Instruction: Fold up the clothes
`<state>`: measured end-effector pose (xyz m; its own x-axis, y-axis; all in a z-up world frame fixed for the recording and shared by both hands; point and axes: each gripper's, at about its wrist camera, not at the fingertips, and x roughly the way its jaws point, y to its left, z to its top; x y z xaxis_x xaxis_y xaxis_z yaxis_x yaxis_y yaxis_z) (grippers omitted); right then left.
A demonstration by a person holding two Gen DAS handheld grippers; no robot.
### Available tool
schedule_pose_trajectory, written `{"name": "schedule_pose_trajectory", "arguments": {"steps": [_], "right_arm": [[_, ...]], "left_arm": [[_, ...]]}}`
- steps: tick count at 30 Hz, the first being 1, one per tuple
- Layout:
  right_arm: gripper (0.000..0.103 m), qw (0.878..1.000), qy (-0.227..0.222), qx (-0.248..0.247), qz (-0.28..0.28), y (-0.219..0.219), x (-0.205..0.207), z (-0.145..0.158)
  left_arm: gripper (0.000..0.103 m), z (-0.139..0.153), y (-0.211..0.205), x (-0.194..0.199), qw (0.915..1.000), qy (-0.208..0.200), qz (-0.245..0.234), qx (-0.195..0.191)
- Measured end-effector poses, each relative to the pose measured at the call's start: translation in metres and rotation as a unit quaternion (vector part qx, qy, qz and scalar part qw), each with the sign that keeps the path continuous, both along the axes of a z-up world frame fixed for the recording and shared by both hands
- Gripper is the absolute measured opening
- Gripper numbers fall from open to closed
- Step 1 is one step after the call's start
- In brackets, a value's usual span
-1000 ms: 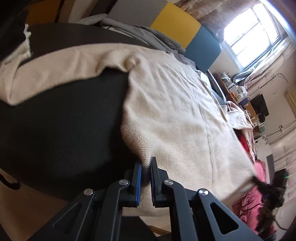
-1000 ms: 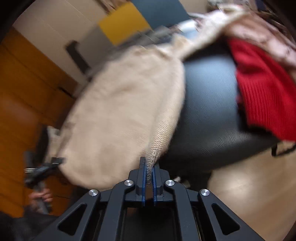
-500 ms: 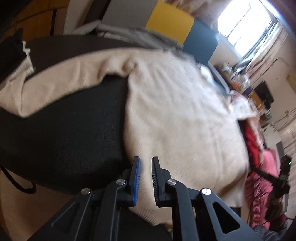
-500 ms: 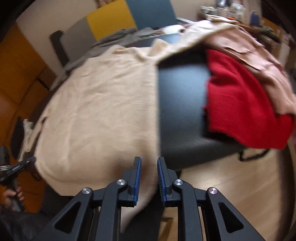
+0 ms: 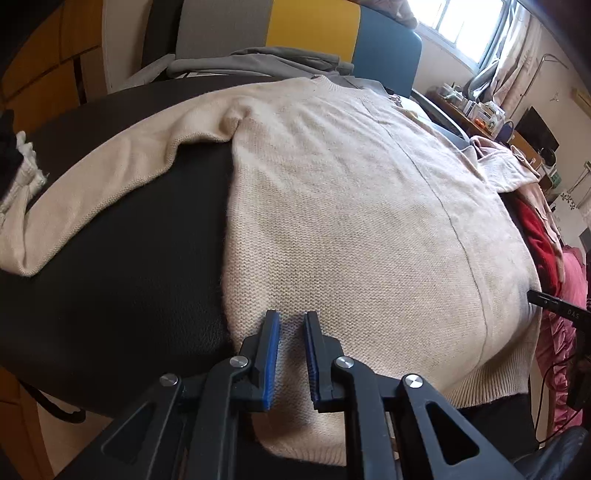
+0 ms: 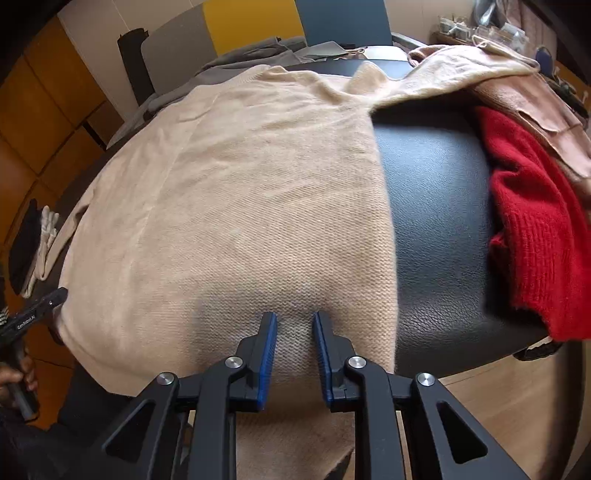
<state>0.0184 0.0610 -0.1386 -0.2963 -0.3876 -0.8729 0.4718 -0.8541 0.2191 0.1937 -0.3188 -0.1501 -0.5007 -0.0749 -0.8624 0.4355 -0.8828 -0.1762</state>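
Flat on black seat (image 6: 439,206): beige sweater (image 6: 236,206), no containers w/ contents

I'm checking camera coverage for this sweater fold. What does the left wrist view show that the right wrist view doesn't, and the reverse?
Only the left wrist view: the bright window and the sweater's long left sleeve stretched across the black surface.
Only the right wrist view: the brown garment above the broad red sweater, and wooden floor.
Both: the beige sweater spread flat, hem hanging off the near edge, and gray clothes behind.
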Motion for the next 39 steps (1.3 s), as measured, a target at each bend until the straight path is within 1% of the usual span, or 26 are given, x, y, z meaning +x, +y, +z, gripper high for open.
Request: {"name": "schedule_pose_trajectory", "arguments": {"steps": [3,4,6,9,10,12,14,16,18,20,22,24,26,28,31,32,34,39], "right_arm": [[0.016,1.0,-0.005,0.001,0.001,0.003,-0.002,-0.002],[0.015,1.0,-0.006,0.005,0.002,0.002,-0.003,-0.001],[0.015,1.0,-0.011,0.008,0.004,0.002,-0.004,0.0],[0.017,0.999,-0.033,-0.017,-0.007,0.006,-0.015,0.007],[0.02,0.999,-0.026,-0.027,-0.015,0.009,-0.02,0.014],[0.02,0.999,0.008,-0.04,-0.034,0.016,-0.036,0.033],[0.02,0.996,0.044,-0.047,-0.055,0.023,-0.055,0.053],[0.02,0.993,0.083,-0.026,-0.078,0.03,-0.083,0.068],[0.029,0.987,0.125,0.006,-0.102,0.038,-0.114,0.082],[0.06,0.976,0.175,0.054,-0.12,0.045,-0.141,0.096],[0.072,0.958,0.235,0.116,-0.121,0.044,-0.17,0.111],[0.075,0.936,0.282,0.179,-0.11,0.042,-0.202,0.118],[0.086,0.911,0.32,0.244,-0.088,0.035,-0.23,0.117],[0.088,0.888,0.34,0.303,-0.063,0.03,-0.254,0.109],[0.092,0.861,0.353,0.366,-0.028,0.023,-0.28,0.092],[0.092,0.857,0.353,0.376,-0.02,0.021,-0.288,0.086],[0.092,0.854,0.352,0.382,-0.014,0.021,-0.303,0.08],[0.09,0.852,0.361,0.378,-0.025,0.023,-0.322,0.076]], "left_arm": [[0.013,0.006,-0.001,0.006,1.0,-0.009,0.001,0.001],[0.013,0.01,-0.002,0.01,1.0,0.001,0.004,0.009],[0.014,0.025,-0.002,0.008,0.9991,0.04,0.008,0.012],[0.014,0.045,0.002,-0.027,0.9976,0.062,-0.02,-0.023],[0.017,0.045,0.007,-0.043,0.9972,0.06,-0.035,-0.028],[0.017,0.045,0.015,-0.074,0.9955,0.057,-0.065,-0.039],[0.017,0.038,0.026,-0.106,0.9937,0.05,-0.093,-0.039],[0.017,0.029,0.041,-0.137,0.9907,0.043,-0.124,-0.036],[0.017,0.024,0.057,-0.164,0.9864,0.043,-0.154,-0.036],[0.017,0.022,0.071,-0.189,0.9824,0.046,-0.175,-0.045],[0.017,0.02,0.077,-0.216,0.9803,0.048,-0.186,-0.045],[0.017,0.017,0.081,-0.242,0.9792,0.051,-0.192,-0.042],[0.017,0.012,0.081,-0.261,0.9786,0.052,-0.195,-0.041],[0.017,0.004,0.079,-0.279,0.9797,0.047,-0.191,-0.04],[0.018,0.001,0.075,-0.291,0.9801,0.056,-0.187,-0.034],[0.018,0.001,0.074,-0.294,0.9802,0.059,-0.186,-0.032],[0.018,0.0,0.071,-0.298,0.9804,0.062,-0.185,-0.025],[0.019,-0.002,0.073,-0.298,0.9789,0.068,-0.19,-0.029]]}}
